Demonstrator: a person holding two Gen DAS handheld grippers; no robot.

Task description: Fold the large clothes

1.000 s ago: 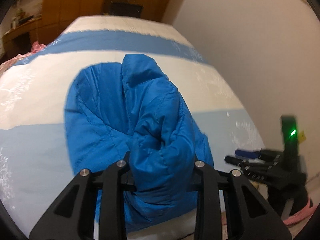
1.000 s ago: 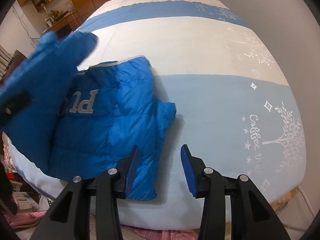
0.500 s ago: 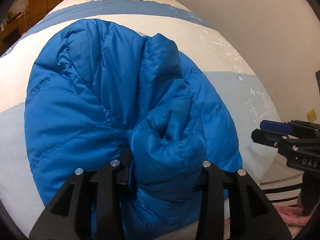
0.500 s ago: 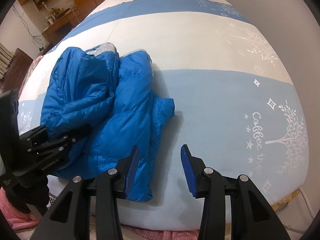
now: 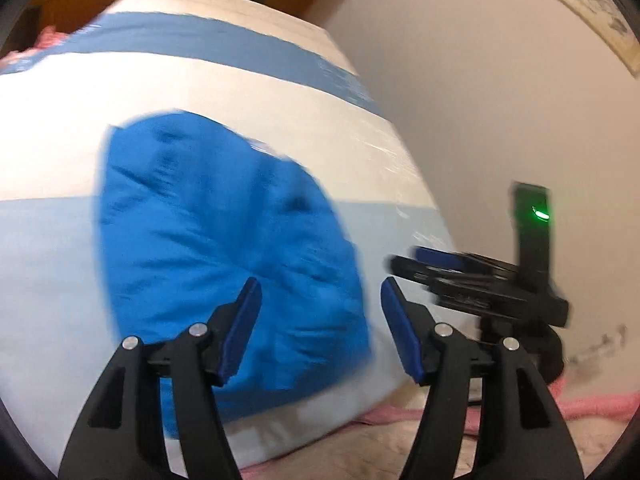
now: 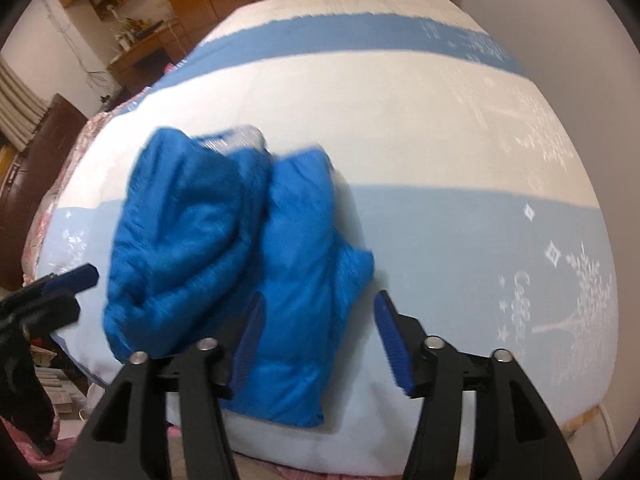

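A bright blue puffer jacket [image 5: 224, 240] lies folded in a bundle near the front edge of the bed [image 5: 240, 80]; it also shows in the right wrist view [image 6: 240, 260], its left part folded over the right. My left gripper [image 5: 316, 320] is open and empty, held back just off the jacket's near edge. My right gripper [image 6: 318, 332] is open and empty, hovering over the jacket's near right corner. The right gripper shows in the left wrist view [image 5: 440, 268], and the left one in the right wrist view [image 6: 56, 284].
The bed cover has white, light blue and dark blue bands, with a white tree print [image 6: 568, 300] at the right. A plain wall [image 5: 480, 100] runs along the bed's right side. Wooden furniture [image 6: 132, 40] stands at the far left. Pink fabric [image 5: 580, 404] lies below the bed edge.
My left gripper has let go of the jacket fold and opened, then drawn back from the bed. The fold now rests on the jacket. The right gripper stayed open.
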